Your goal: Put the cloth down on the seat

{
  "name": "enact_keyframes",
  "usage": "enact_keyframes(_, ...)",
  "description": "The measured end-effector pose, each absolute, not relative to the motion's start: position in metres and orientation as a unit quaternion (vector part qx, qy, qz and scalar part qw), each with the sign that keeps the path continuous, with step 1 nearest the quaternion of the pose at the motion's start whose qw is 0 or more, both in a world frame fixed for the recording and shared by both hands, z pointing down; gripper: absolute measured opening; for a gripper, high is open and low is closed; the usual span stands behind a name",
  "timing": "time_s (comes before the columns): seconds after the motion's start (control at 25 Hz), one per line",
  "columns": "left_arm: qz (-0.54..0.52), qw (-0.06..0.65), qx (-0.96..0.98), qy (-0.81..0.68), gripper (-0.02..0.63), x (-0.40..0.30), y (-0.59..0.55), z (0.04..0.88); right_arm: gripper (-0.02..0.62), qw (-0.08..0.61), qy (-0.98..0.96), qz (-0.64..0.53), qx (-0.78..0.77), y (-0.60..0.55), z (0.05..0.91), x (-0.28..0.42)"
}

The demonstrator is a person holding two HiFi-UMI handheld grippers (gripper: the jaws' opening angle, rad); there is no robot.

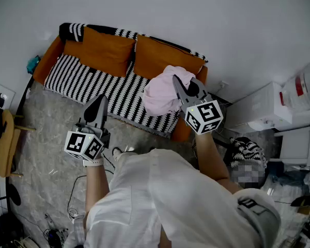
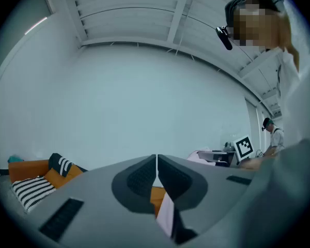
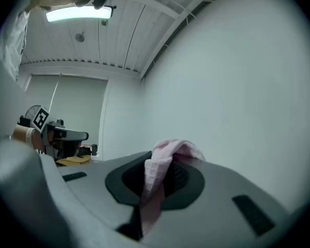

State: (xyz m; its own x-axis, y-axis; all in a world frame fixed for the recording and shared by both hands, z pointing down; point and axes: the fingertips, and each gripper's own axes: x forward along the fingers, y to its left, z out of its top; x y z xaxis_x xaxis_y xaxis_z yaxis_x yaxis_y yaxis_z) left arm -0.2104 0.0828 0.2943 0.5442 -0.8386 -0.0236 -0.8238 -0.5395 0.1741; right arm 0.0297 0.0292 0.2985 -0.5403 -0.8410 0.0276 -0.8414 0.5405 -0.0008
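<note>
Right gripper (image 1: 176, 82) fingers pinch cloth (image 1: 160, 94), level over seat's (image 1: 106, 87) right end, ready for drop. Left gripper (image 1: 99, 103) fingers pressed together, empty, idle.

A plain pale wall (image 1: 196, 14) is seen behind an orange sofa (image 1: 93, 84) draped in a black-and-white striped cover, with two orange cushions (image 1: 106, 50) propped against its back. A mottled grey floor (image 1: 46, 133) is spread below. The slatted ceiling (image 3: 129, 30) is lit by a strip light (image 3: 77, 13).
</note>
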Motion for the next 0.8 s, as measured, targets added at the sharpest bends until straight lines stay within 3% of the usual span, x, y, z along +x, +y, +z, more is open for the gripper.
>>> enact_keyframes(0.8, -0.047, 0.086, 0.872, -0.479, 0.025, -0.208, 0.088, 0.310, 0.038, 0.029, -0.873, 0.011, 0.487, 0.026, 0.314, 0.042)
